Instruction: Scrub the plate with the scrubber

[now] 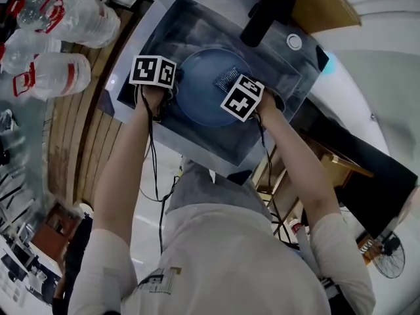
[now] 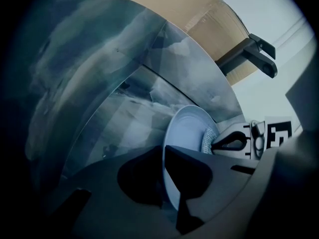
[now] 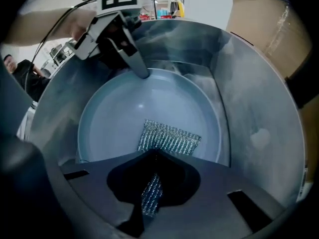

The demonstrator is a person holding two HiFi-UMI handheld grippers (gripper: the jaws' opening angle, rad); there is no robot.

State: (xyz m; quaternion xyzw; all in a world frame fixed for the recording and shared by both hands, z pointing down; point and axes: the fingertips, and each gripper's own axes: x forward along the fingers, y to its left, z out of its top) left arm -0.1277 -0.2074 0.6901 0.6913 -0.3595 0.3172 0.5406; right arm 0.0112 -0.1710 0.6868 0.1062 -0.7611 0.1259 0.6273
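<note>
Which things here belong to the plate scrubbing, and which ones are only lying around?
For the job:
- plate, gripped at its rim by the left gripper
- scrubber, held by the right gripper
- sink, which holds the plate

Just lying about:
- water bottles
- cardboard box
- fan

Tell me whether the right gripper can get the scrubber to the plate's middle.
Likely yes: right gripper holds the scrubber on the plate, whose face is bare; left gripper clamps only its rim.
</note>
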